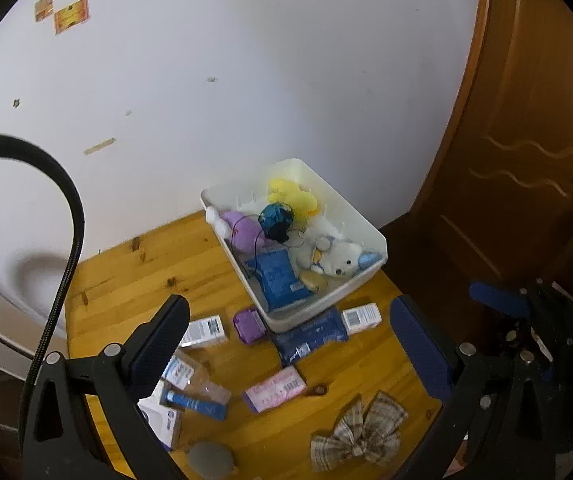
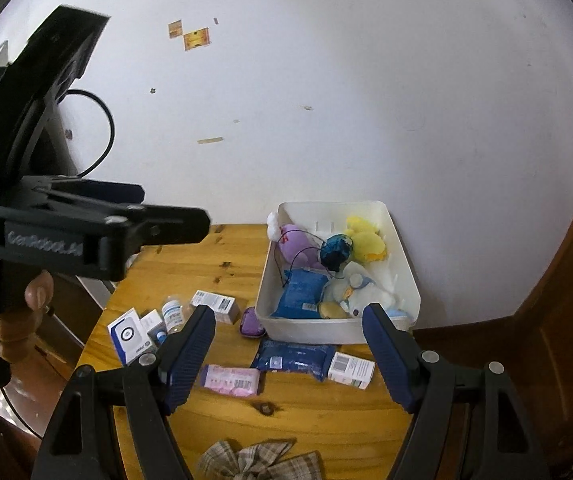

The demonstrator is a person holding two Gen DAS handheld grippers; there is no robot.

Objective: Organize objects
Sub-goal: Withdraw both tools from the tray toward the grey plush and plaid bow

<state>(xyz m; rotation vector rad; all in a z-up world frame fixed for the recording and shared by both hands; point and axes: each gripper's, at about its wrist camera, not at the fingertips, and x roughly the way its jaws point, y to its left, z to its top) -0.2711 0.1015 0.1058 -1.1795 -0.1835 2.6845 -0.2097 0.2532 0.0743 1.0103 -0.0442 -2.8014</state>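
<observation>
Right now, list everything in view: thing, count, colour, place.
bin: 1, white, far right of table, against wall
plush toys: several, yellow, purple, white, in bin
blue pack: 1, in bin
table: 1, wooden
dark blue pack: 1, in front of bin
pink pack: 1, mid table
purple case: 1, beside bin
small boxes: several, white, scattered
plaid bow: 1, beige, near edge
left gripper: open, empty
right gripper: open, empty
</observation>
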